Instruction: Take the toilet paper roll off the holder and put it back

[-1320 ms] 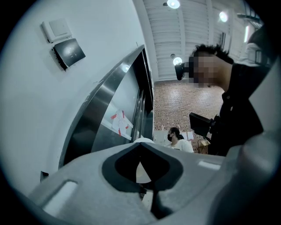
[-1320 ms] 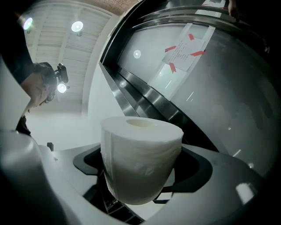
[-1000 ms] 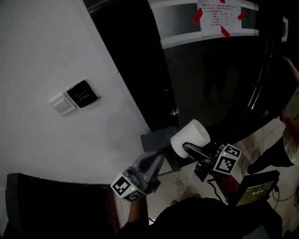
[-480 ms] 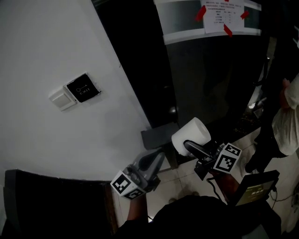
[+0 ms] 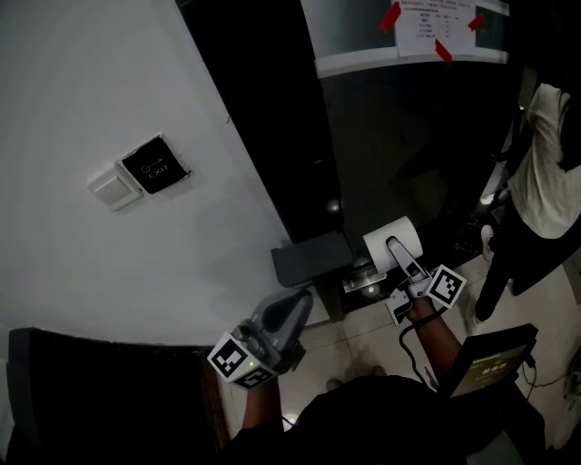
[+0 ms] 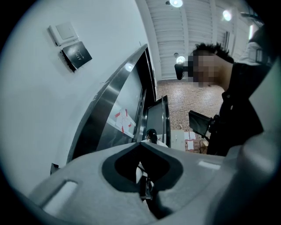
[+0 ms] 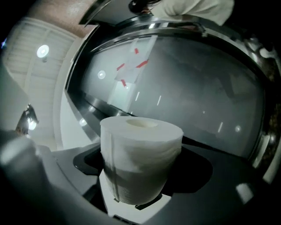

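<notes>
In the head view, the right gripper (image 5: 396, 245) had its jaws clamped on the toilet paper roll (image 5: 376, 251); the left gripper (image 5: 305, 298) was well apart from it. In the left gripper view, the jaws met, with nothing between them. In the right gripper view, the roll stood between the jaws, pressed on both sides.

My head view is dim below, with only the white wall (image 5: 109, 82) bright. The ceiling lamps (image 6: 176, 3) flare in both gripper views, whose edges bend and vignette; the glass panel (image 7: 184, 88) carries streaky reflections.
</notes>
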`<state>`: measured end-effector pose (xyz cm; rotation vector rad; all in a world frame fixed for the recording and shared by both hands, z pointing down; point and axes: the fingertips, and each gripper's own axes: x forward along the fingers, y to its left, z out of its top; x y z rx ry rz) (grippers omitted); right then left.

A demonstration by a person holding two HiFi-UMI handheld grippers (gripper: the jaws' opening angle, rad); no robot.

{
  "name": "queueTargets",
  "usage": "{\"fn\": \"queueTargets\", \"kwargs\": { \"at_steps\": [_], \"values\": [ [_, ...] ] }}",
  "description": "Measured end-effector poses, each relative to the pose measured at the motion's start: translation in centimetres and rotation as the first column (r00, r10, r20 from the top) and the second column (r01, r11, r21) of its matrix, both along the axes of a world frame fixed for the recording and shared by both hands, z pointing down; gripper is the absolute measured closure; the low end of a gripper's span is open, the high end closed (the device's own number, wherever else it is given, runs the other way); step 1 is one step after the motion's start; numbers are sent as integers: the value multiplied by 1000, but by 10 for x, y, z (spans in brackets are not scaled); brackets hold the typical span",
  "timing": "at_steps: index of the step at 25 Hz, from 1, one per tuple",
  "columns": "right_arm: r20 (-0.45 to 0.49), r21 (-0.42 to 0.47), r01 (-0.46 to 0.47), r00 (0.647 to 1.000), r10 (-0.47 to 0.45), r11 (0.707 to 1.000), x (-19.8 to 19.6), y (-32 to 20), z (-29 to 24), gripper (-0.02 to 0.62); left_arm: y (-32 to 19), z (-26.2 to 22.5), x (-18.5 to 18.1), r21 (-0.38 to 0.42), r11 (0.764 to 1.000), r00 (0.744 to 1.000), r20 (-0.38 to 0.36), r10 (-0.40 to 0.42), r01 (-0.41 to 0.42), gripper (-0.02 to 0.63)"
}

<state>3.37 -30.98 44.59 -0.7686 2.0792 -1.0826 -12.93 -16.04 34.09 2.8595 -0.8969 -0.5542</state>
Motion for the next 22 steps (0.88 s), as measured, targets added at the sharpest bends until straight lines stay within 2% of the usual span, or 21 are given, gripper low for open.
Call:
{"fn": "queueTargets", "kwargs": {
  "at_steps": [4,7,11,15,22],
  "values": [
    [115,-170,7,993,13,985,-7,-14,57,131,1,5,-6,-13,1000,1000,0,-2,2,606],
    [145,-241,61,989,-26,969,-31,-13,83,132,3,8,-12,-18,1000,1000,15,-19,19,606],
    [155,-263,128,984,-89,956,-64,-7,92,132,6,15,-19,-26,999,998,37,-42,43,606],
    [206,-295,155,974,-95,943,-81,-2,94,132,9,14,-20,-25,998,998,32,-50,51,606],
    [169,-274,244,964,-203,930,-121,19,97,132,13,16,-25,-29,997,998,25,-65,66,606]
  ]
}}
